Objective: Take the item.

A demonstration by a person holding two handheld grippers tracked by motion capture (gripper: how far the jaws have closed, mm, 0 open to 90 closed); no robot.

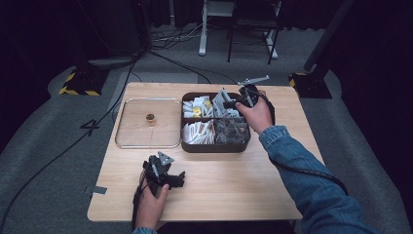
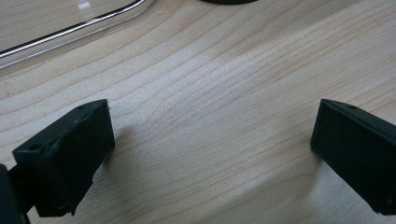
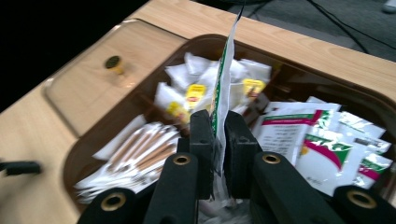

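Observation:
A dark brown divided box [image 1: 215,146] stands mid-table, holding packets and sachets in its compartments. My right gripper [image 1: 227,102] hovers over the box's far right compartment, shut on a white sachet with green print [image 3: 223,88] that stands on edge between its jaws. More sachets of that kind [image 3: 322,140] lie in the compartment below. My left gripper [image 1: 168,175] rests low over the bare wood near the front edge, its jaws wide apart with nothing between them [image 2: 210,154].
A clear lid with a small gold knob [image 1: 150,117] lies flat left of the box. Yellow-tagged tea bags [image 3: 196,93] and paper stick packets [image 3: 140,149] fill the box's other compartments. Cables run across the floor beyond the table.

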